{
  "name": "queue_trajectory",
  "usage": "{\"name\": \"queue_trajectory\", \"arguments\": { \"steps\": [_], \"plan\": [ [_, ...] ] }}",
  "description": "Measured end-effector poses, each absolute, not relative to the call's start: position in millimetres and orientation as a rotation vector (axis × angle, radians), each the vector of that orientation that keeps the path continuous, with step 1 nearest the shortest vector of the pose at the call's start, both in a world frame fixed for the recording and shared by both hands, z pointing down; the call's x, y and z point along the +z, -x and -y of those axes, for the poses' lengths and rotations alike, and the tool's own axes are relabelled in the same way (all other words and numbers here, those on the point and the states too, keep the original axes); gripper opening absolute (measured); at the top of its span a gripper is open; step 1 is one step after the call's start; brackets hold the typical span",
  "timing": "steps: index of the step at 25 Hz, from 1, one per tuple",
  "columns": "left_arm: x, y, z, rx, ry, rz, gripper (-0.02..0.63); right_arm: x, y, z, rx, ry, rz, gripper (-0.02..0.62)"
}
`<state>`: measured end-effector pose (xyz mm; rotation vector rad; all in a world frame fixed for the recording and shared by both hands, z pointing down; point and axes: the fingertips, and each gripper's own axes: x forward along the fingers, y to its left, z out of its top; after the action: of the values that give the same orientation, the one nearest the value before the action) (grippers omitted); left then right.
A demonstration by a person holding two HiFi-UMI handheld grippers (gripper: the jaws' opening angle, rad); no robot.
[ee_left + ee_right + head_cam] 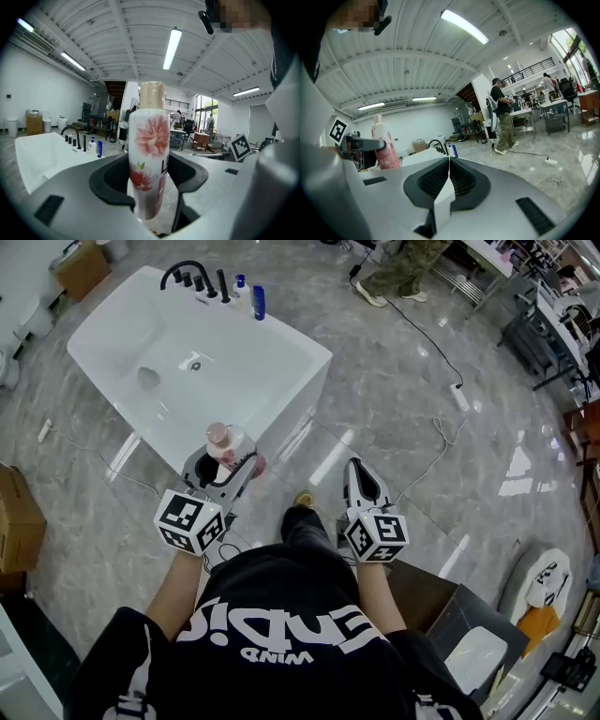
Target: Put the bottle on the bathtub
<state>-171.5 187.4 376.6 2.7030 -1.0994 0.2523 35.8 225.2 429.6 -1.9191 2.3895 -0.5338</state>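
Head view: left gripper (pixel 225 463) is clamped on the bottle (pixel 219 437), held upright in the air just off the near corner of the bathtub (pixel 298 341). Best carry it over the rim, keep it vertical and seat it on the flat ledge before loosening (rim looks narrow).
Left gripper view: white bottle, pink flowers, beige cap, gripped mid-body.
Right gripper view: right gripper (pixel 449 171) jaws are pressed together, nothing between.

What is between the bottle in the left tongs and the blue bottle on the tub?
Only the bare white basin of the tub, as the head view shows.
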Motion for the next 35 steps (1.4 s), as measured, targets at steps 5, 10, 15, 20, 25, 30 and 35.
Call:
{"name": "queue_trajectory", "arguments": {
  "steps": [5,10,15,20,25,30,35],
  "plan": [
    [369.2,133.6,-143.3,0.253,-2.696,1.11,0.244,428.8,-72.6,-178.2,-0.551,1.886,-2.403,0.025],
    [360.5,104.3,-103.3,0.251,-2.686,1.154,0.244,427.3,-106.6,-134.7,-0.565,1.857,-2.401,0.025],
    [353.0,90.8,-70.5,0.229,-2.663,1.192,0.244,417.4,-121.2,-95.9,-0.55,1.824,-2.42,0.025],
    [356.1,83.5,-37.6,0.239,-2.646,1.217,0.244,415.6,-123.7,-63.1,-0.556,1.804,-2.465,0.025],
    [362.0,80.4,5.0,0.225,-2.641,1.25,0.244,426.9,-122.8,-30.7,-0.557,1.8,-2.544,0.025],
    [368.1,73.6,53.5,0.205,-2.628,1.258,0.244,436.2,-131.2,14.0,-0.581,1.813,-2.569,0.025],
    [374.7,72.6,93.2,0.2,-2.609,1.257,0.244,437.4,-122.9,59.6,-0.595,1.78,-2.617,0.025]
  ]
}}
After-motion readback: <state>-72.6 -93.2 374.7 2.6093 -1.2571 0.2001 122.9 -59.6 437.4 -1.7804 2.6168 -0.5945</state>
